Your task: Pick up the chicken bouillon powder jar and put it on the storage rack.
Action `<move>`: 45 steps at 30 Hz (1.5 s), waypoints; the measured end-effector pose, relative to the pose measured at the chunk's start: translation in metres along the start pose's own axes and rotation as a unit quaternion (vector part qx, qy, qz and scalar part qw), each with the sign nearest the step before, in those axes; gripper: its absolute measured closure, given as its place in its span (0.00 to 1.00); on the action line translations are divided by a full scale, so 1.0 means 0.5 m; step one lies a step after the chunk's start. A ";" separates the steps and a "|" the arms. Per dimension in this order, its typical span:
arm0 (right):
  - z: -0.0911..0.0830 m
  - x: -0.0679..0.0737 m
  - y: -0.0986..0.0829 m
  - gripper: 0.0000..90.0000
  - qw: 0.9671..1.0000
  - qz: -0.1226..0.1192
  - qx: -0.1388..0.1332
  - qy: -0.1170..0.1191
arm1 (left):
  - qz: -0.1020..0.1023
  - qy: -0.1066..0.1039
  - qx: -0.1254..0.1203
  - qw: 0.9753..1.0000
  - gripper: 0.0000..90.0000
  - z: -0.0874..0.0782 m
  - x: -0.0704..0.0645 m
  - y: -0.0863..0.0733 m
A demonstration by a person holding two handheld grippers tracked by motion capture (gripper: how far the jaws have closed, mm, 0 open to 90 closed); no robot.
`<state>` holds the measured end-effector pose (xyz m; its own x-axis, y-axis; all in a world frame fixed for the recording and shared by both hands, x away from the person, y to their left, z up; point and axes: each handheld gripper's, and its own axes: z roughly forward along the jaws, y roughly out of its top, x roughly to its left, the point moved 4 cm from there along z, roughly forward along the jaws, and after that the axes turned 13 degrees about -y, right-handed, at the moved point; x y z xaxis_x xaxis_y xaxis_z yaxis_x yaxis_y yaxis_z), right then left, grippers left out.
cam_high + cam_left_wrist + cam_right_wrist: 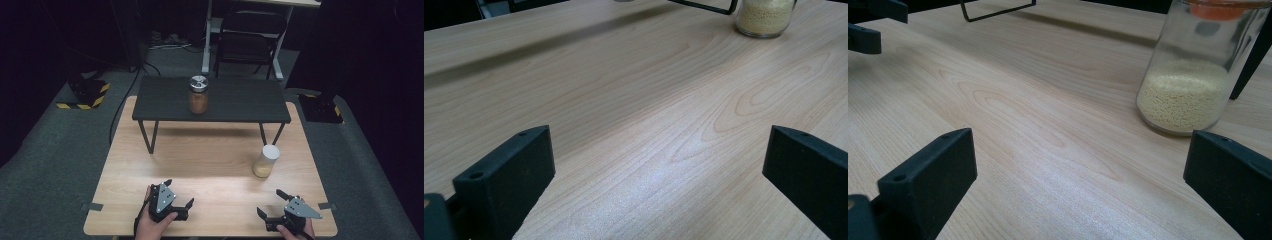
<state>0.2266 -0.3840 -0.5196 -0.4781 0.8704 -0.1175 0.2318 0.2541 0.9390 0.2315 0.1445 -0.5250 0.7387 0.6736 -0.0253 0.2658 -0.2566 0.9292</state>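
The high view looks forward and down over the whole table (210, 165) from its near side. Each gripper view sits low, close to the wood, facing far across it; both share the pale-grain jar (765, 17) standing right.

I note the tabletop (634, 115) as pale wood-grain, smooth, with a soft satin sheen under the light. The jaws on both grippers look like matt black plastic, finely textured. The near jar (1193, 75) is clear, glossy glass holding fine yellowish grains; in the high view its lid looks matt white. The far jar (198, 95) carries a shiny metal lid. The low shelf (235, 100) beneath it reads matt black on thin metal legs.
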 end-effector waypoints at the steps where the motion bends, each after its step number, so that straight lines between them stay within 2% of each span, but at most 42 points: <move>1: 0.000 0.000 0.000 0.00 1.000 0.000 0.000 0.000 | 0.000 -0.001 0.001 1.000 0.01 0.000 0.001 0.000; 8: 0.002 -0.002 0.001 0.00 1.000 0.003 0.003 0.001 | -0.011 0.000 -0.005 1.000 0.01 -0.002 0.003 -0.002; 15: 0.001 0.000 0.002 0.00 1.000 -0.004 0.003 0.002 | 0.001 0.001 -0.004 1.000 0.01 -0.001 -0.001 -0.002; 22: -0.001 0.002 0.000 0.00 1.000 0.007 0.002 -0.007 | -0.005 -0.002 -0.003 1.000 0.01 -0.002 0.003 -0.001; 23: -0.002 0.007 -0.001 0.00 1.000 0.009 0.000 -0.016 | -0.008 -0.004 -0.006 1.000 0.01 -0.003 0.004 -0.002; 32: -0.006 0.016 0.008 0.00 0.999 0.025 -0.025 -0.041 | -0.004 -0.007 -0.007 1.000 0.01 -0.004 0.005 -0.004; 45: 0.014 0.020 0.028 0.00 0.995 0.028 -0.045 -0.087 | -0.008 -0.010 -0.010 1.000 0.01 -0.006 0.005 -0.005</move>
<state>0.2311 -0.3688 -0.5097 -0.3105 0.9441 -0.1110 0.1728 0.1709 0.9700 0.2309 0.1490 -0.5265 0.7472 0.6629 -0.0471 0.2648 -0.2320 0.9360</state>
